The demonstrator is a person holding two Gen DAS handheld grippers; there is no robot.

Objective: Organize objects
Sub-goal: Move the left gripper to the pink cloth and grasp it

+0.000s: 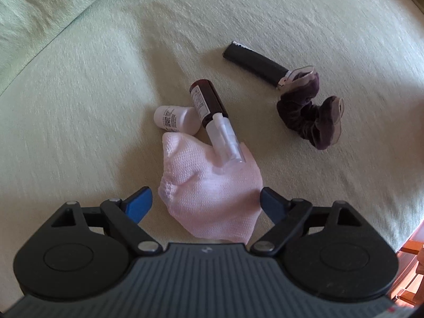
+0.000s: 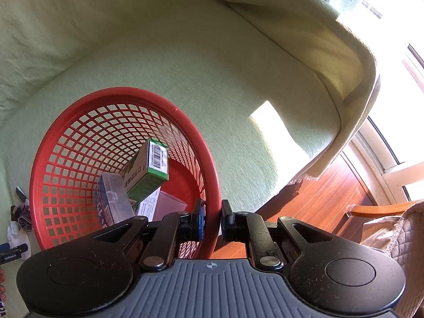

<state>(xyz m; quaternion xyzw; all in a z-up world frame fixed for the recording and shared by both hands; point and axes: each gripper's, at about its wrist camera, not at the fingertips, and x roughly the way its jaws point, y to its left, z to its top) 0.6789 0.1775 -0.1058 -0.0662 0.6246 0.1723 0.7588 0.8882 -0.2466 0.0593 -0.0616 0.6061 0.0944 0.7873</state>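
Observation:
In the left wrist view my left gripper (image 1: 205, 202) is open, its blue fingers either side of a pale pink knitted sock (image 1: 212, 193) on the green sofa. A dark spray bottle (image 1: 212, 114) lies across the sock's far end, beside a small white bottle (image 1: 176, 118). Farther right lie a black tube (image 1: 255, 63) and a purple scrunchie (image 1: 310, 115). In the right wrist view my right gripper (image 2: 212, 221) is shut on the rim of a red mesh basket (image 2: 79, 111), which holds a green box (image 2: 148, 175) and clear plastic boxes (image 2: 114, 198).
The sofa's back cushion (image 1: 39, 8) rises at the far left. In the right wrist view the sofa edge (image 2: 326, 148) drops to a wooden floor (image 2: 318, 198), with a chair (image 2: 392, 228) at the right.

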